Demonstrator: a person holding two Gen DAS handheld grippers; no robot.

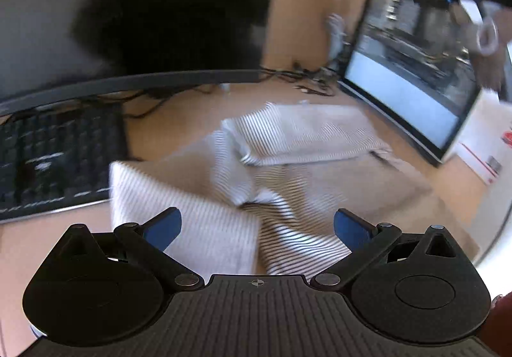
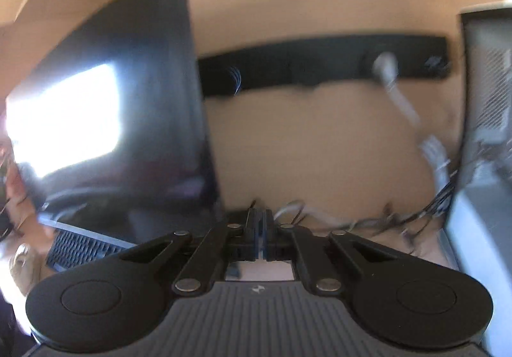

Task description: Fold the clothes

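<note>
While the striped garment (image 1: 256, 171) lies half-folded on the wooden desk (image 1: 179, 120), the left gripper (image 1: 257, 229) hangs just above its near edge with its blue pads (image 1: 164, 225) spread wide and nothing between them; the cloth sits directly ahead of and below those fingers, so this is plainly the nearer hand. One flap is already doubled over towards the far right — towards the slanted monitor (image 1: 412, 81) — and the long run of the cloth goes roughly from the near left, beside the keyboard (image 1: 54, 161), out to that far right corner; a loose, rumpled fold sits in the middle, straight in front of the open fingers.

By contrast the right gripper (image 2: 262, 235) is pressed tight together and pinching nothing that I can see; its own view shows only the back panel, the dark monitor (image 2: 128, 107) and a tangle of cables (image 2: 384, 219), with no cloth at all. From the left view it shows high at the upper right, well clear of the desk and the garment.

My guess is that the next grasp falls to the left hand, reaching forward and down onto the near edge or that middle fold; the right one would have to drop a good way and open before it could help.
</note>
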